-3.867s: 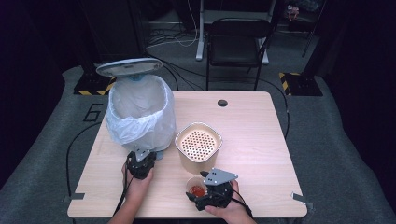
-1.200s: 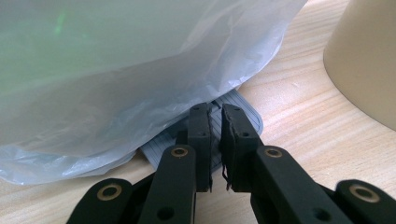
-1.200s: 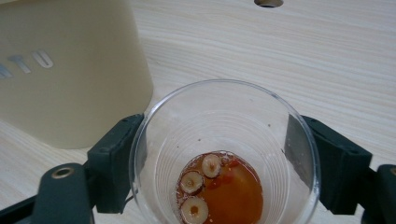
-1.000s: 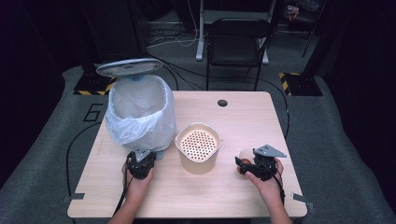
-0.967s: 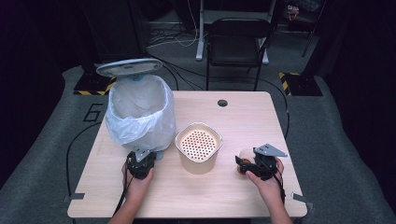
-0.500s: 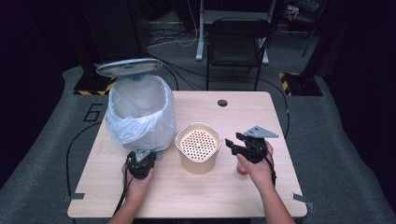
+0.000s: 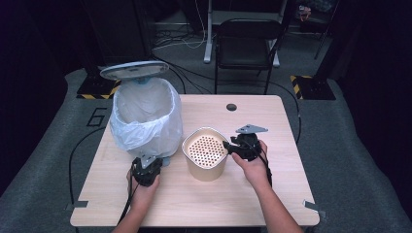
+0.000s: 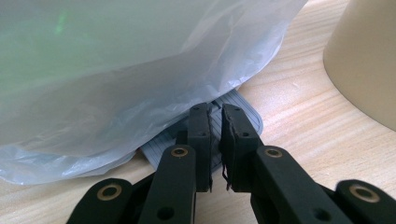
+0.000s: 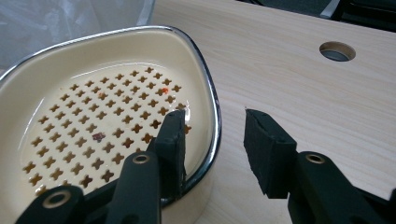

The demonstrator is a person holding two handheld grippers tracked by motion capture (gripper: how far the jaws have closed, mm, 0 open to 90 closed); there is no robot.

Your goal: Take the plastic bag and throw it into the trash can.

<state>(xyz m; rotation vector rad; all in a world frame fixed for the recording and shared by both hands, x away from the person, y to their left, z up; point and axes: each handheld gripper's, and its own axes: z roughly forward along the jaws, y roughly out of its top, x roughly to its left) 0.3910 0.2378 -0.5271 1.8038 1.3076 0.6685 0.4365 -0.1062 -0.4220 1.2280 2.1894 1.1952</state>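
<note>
A cream container (image 7: pixel 205 156) with a perforated insert (image 9: pixel 93 135) stands mid-table. My right gripper (image 7: pixel 227 145) straddles its chrome rim (image 9: pixel 187 42) at the right side. One jaw is inside and the other outside, clear of the wall; the jaws have just been closing, with the rim between them (image 9: pixel 215 119). To the left stands a pedal bin (image 7: pixel 145 116) lined with a white bag (image 8: pixel 116 60), its lid (image 7: pixel 133 70) raised. My left gripper (image 7: pixel 145 171) is shut, its tips (image 8: pixel 215 109) resting on the bin's grey ribbed pedal (image 8: pixel 247 116).
A round cable hole (image 7: pixel 231 107) sits near the table's far edge. A black chair (image 7: pixel 248 43) stands behind the table, and cables run over the floor. Bare wood (image 7: pixel 282 194) lies at the front right of the table.
The right gripper has risen from the table's right side and moved left to the container's rim, its jaws narrowing. The left gripper has stayed on the pedal.
</note>
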